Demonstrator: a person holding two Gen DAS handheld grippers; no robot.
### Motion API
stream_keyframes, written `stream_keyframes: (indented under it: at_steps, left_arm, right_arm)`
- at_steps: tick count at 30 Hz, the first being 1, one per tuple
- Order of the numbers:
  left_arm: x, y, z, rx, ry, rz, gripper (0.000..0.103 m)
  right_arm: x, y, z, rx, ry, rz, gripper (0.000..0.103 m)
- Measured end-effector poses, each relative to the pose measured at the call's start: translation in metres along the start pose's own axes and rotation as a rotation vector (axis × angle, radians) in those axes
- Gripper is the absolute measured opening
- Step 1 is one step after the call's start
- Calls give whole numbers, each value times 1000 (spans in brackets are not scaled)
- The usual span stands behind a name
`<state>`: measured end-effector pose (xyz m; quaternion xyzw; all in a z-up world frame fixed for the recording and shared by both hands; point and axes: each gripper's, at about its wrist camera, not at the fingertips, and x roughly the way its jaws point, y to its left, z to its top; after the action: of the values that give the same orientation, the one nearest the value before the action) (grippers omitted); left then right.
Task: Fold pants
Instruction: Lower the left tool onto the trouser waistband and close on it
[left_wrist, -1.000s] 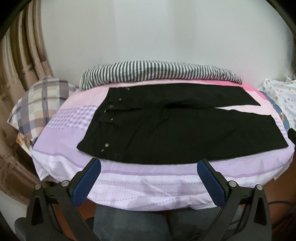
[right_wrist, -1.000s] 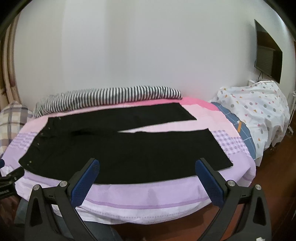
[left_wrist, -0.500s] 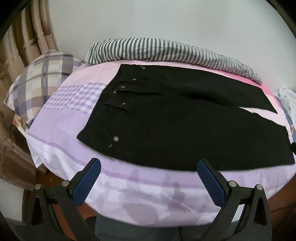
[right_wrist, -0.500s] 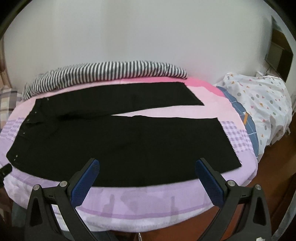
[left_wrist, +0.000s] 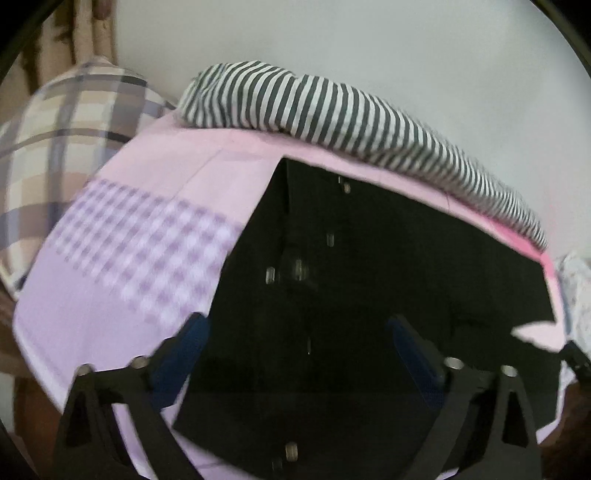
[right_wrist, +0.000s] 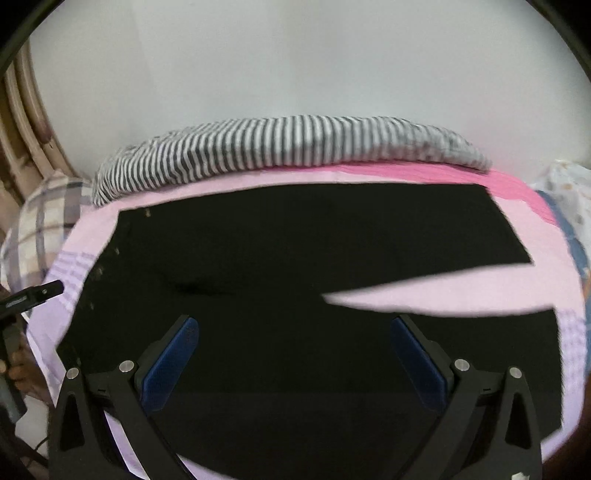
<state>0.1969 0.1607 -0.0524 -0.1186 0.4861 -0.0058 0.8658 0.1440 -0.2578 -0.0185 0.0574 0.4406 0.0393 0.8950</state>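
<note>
A bed (right_wrist: 461, 295) covered by a pink and lilac sheet carries everything, with a lilac gingham band (left_wrist: 147, 243) running across the sheet near its left end. Black pants (right_wrist: 295, 258) lie flat and spread along its length, waistband toward the left end, the two legs parting toward the right end. A striped grey-and-white cloth (right_wrist: 288, 144) lies bunched along the far edge, just beyond the pants. A plaid pillow (left_wrist: 55, 136) sits at the far left corner.
</note>
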Motion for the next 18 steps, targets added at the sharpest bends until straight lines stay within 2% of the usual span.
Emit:
stream_keyframes:
  at_steps: [1, 3, 5, 6, 9, 16, 18]
  left_arm:
    - [10, 6, 14, -11, 23, -26, 82]
    - [26, 16, 38, -43, 52, -95, 69]
    - [44, 25, 60, -78, 68, -149, 63]
    - [55, 30, 71, -99, 79, -178, 56]
    - [87, 39, 97, -148, 127, -245, 43]
    - [152, 49, 126, -197, 243, -315, 38]
    - [164, 52, 129, -213, 264, -350, 24]
  right_arm:
    - [11, 4, 11, -9, 6, -6, 103]
    - [29, 13, 28, -33, 7, -15, 103]
    - [45, 19, 41, -52, 12, -18, 103]
    - [49, 20, 44, -57, 14, -15, 103]
    - [72, 28, 58, -69, 32, -2, 103]
    - [113, 38, 72, -77, 84, 7, 102]
    - [122, 41, 76, -85, 91, 9, 102]
